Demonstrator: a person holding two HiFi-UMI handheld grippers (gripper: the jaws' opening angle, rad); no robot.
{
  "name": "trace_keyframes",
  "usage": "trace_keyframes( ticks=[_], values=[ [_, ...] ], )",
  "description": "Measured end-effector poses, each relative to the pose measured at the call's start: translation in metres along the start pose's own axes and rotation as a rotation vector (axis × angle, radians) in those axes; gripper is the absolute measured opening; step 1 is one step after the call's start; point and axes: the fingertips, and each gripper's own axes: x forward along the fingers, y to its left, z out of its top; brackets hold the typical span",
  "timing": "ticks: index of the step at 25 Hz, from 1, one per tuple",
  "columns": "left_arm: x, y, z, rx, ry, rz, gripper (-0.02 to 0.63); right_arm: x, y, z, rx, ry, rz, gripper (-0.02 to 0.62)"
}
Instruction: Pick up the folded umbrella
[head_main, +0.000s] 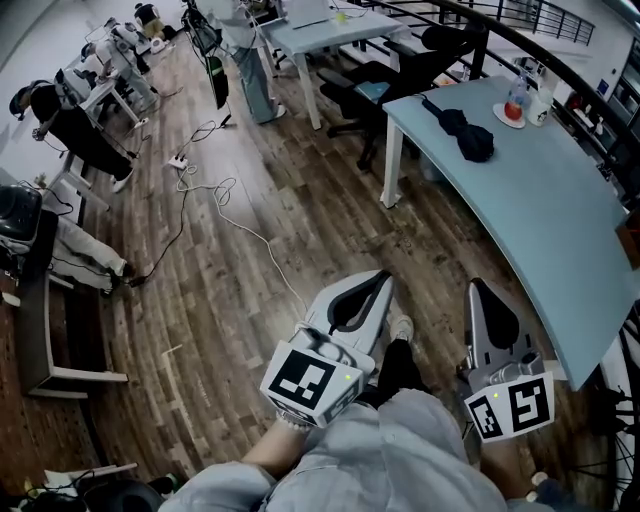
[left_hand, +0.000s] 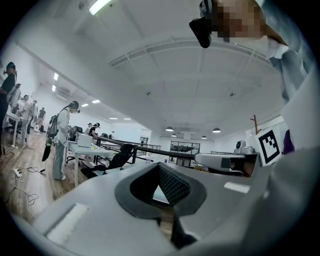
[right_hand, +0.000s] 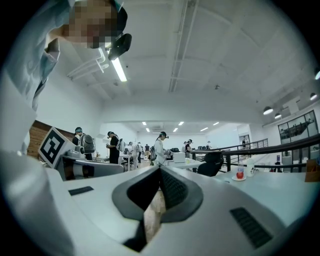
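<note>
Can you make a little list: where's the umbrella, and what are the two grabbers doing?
umbrella: black folded umbrella, lying on the pale blue table, nothing touching it
left gripper: jaws together, empty, over the wooden floor
right gripper: jaws together, empty, near the table's edge
pick-up: not yet begun

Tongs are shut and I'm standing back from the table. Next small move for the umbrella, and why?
Probably step toward the table and carry the right tongs nearer the folded umbrella, opening them on the way: it lies far ahead on the tabletop, and those tongs are shut on nothing.
</note>
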Motion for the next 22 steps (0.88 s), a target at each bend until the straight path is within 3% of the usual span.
trace_keyframes(
  ticks=[22],
  values=[
    [0.157, 0.079, 0.023, 0.003, 0.008, 0.109, 0.003, 0.147, -0.125, -0.001, 0.024, -0.008, 0.119, -0.001]
  ],
)
